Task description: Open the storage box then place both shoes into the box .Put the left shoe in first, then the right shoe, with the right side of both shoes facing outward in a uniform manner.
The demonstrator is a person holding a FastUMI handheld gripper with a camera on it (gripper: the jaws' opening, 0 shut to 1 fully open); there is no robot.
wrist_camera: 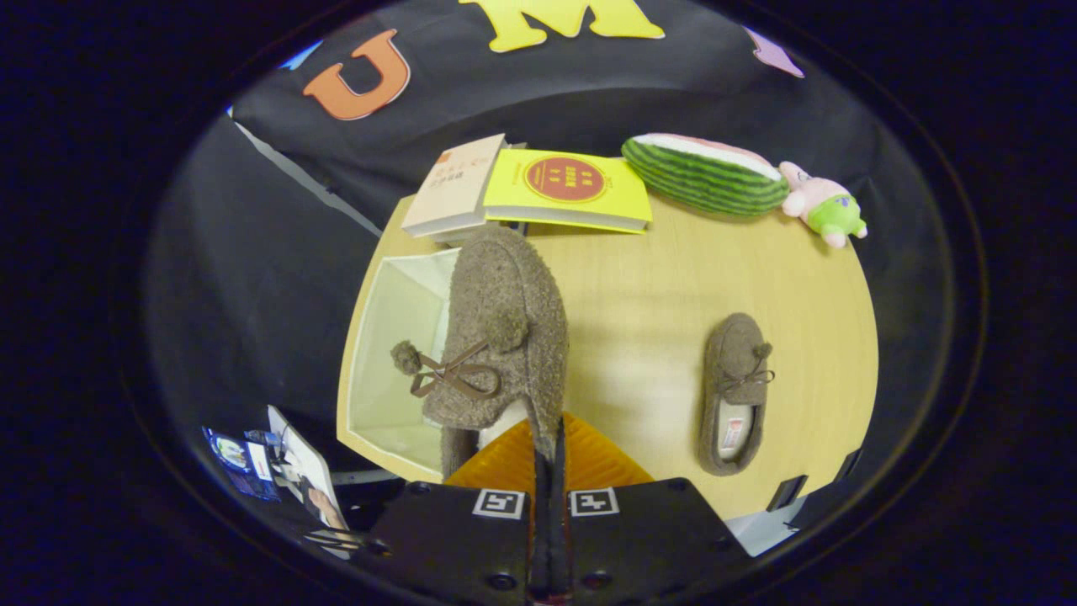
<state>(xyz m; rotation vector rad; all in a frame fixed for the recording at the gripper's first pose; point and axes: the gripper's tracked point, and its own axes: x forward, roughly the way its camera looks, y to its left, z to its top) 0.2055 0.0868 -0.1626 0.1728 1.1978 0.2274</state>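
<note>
Between the gripper's (549,454) two fingers, pinched at its heel-side collar, hangs a fuzzy brown slipper-style shoe with pom-pom laces (496,337). Fingers are closed tight on the shoe's rim, almost no gap between them. Shoe is lifted off the table, toe pointing away from the gripper, bow and one pom-pom dangling to its left side. It hangs over the right edge of an open pale translucent storage box (391,362), which sits at the left end of the light wooden tabletop (639,320); box interior looks empty from here, partly hidden by the shoe.

Second matching fuzzy brown shoe (734,394) lies flat on the table, well apart to the right of the fingers, toe away, opening toward the gripper.

Beyond the held shoe, at the far table edge: a beige book (453,187) touching a yellow book with a red round emblem (568,189). Further right, a plush watermelon slice (705,175) and just beside it a small pink-and-green plush toy (823,206).

Below left, off the table, some printed cards or packaging (269,463), too blurred to tell.
</note>
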